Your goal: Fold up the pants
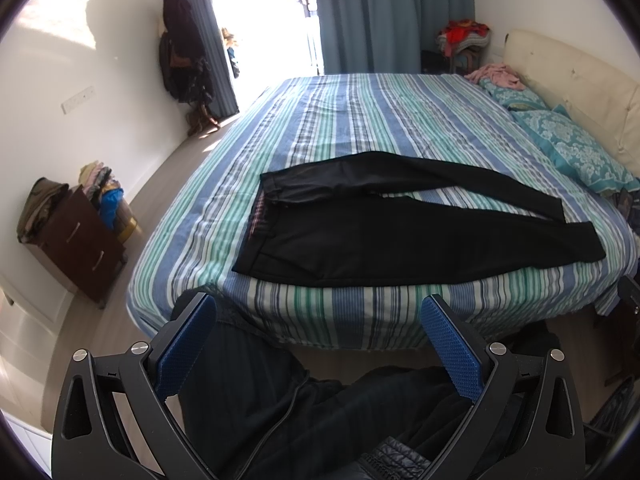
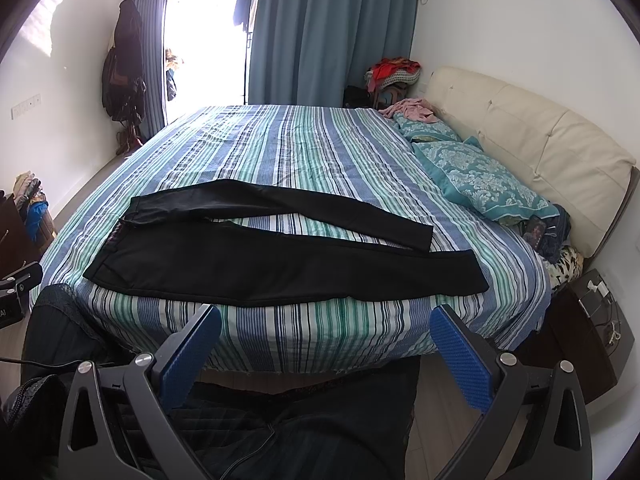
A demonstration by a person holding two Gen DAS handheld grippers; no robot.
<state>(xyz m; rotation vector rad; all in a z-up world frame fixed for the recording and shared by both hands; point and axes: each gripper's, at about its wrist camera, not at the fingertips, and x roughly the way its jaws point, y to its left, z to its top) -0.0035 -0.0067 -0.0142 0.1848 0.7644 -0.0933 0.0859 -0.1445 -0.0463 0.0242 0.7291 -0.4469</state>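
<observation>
Black pants (image 1: pixel 400 232) lie flat near the front edge of the striped bed (image 1: pixel 360 120), waistband to the left, the two legs spread apart and pointing right. They also show in the right wrist view (image 2: pixel 260 260). My left gripper (image 1: pixel 320 312) is open and empty, held back from the bed's front edge, above the person's dark-clothed legs. My right gripper (image 2: pixel 326 320) is open and empty, also short of the bed's (image 2: pixel 280 152) front edge. Neither gripper touches the pants.
Teal pillows (image 2: pixel 480 180) and a cream headboard (image 2: pixel 540 140) are on the right. A pink garment (image 2: pixel 408 110) lies at the far corner. A dark nightstand (image 2: pixel 588 320) stands at right, a brown drawer unit (image 1: pixel 80 240) at left. Blue curtains (image 2: pixel 328 32) hang behind.
</observation>
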